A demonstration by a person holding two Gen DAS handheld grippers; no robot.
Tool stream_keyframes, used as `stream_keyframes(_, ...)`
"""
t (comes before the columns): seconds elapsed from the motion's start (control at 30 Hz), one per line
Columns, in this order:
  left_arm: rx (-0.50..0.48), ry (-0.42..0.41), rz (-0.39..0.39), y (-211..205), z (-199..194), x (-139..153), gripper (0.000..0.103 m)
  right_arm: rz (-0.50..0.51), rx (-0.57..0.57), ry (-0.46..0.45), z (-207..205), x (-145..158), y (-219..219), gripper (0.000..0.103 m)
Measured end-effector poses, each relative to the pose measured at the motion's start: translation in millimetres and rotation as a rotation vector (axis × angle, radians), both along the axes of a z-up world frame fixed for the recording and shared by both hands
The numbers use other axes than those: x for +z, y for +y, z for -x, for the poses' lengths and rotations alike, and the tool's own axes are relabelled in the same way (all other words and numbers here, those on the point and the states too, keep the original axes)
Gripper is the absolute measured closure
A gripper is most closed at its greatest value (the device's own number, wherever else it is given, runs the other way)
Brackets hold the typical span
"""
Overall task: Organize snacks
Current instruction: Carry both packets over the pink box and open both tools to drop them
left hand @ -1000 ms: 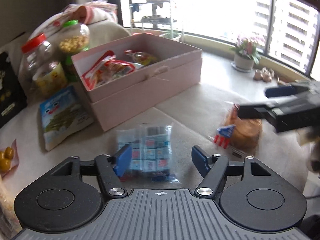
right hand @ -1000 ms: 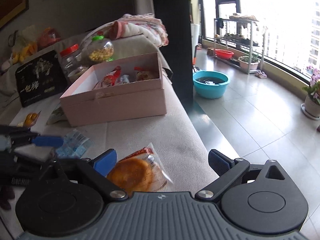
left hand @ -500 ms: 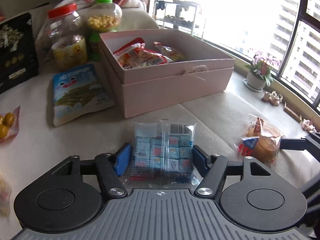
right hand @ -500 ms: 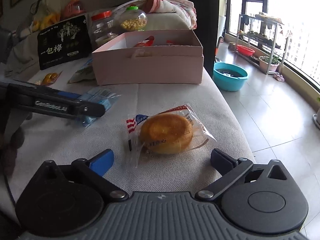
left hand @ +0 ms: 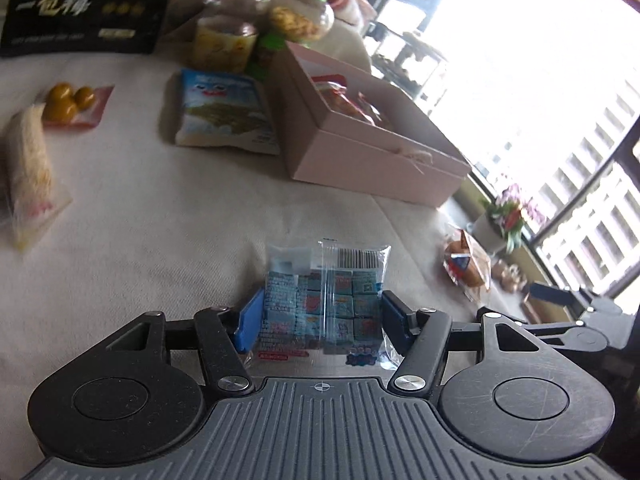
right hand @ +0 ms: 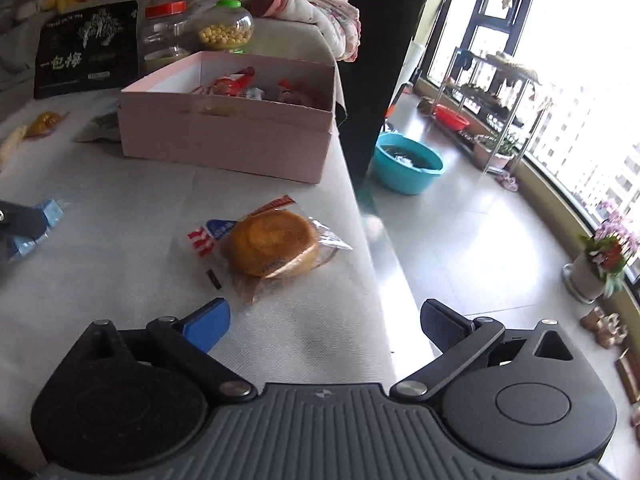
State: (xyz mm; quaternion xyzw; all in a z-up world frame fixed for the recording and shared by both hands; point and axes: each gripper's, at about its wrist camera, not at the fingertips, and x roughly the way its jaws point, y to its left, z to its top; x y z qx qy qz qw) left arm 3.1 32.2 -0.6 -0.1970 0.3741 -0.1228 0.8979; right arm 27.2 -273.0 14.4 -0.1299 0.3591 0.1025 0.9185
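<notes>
A clear bag of blue wrapped cubes (left hand: 324, 304) lies on the pale cushion, and my left gripper (left hand: 322, 320) stands open astride it, one pad close to each side. A wrapped round bun (right hand: 272, 248) lies near the cushion's right edge. My right gripper (right hand: 326, 320) is open and empty just short of the bun. The open pink box (right hand: 224, 136) (left hand: 360, 152) behind holds several red snack packs. The bun (left hand: 466, 264) and the right gripper (left hand: 560, 300) also show in the left wrist view.
A blue-green snack pack (left hand: 224, 116), jars (left hand: 228, 40), a black bag (left hand: 80, 4), an orange sweets pack (left hand: 68, 100) and a long pale packet (left hand: 28, 168) lie left of the box. The cushion edge drops to a tiled floor with a blue basin (right hand: 408, 164).
My left gripper came down around the cube bag, its opening unchanged, and its view swung left. My right gripper backed away from the bun, which now lies farther ahead of its fingers.
</notes>
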Motion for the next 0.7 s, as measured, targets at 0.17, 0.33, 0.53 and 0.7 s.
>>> stream_keyframes(0.17,-0.052,-0.019,-0.170,-23.4,1.5,3.9,0.036,-0.227,-0.010,0.070,-14.4,0.4,5.2,0.001)
stream_keyframes(0.33,-0.073,-0.037,-0.300,-42.3,5.8,2.6,0.035,-0.345,-0.106,0.114,-54.4,-5.8,17.5,0.005)
stream_keyframes(0.53,-0.075,-0.043,-0.297,-40.3,8.2,1.9,0.035,-0.231,0.071,0.062,-49.5,-9.4,64.6,0.021)
stream_keyframes(0.7,-0.076,-0.049,-0.295,-39.9,9.1,1.3,0.035,-0.161,0.156,0.037,-19.7,-10.2,68.8,0.026)
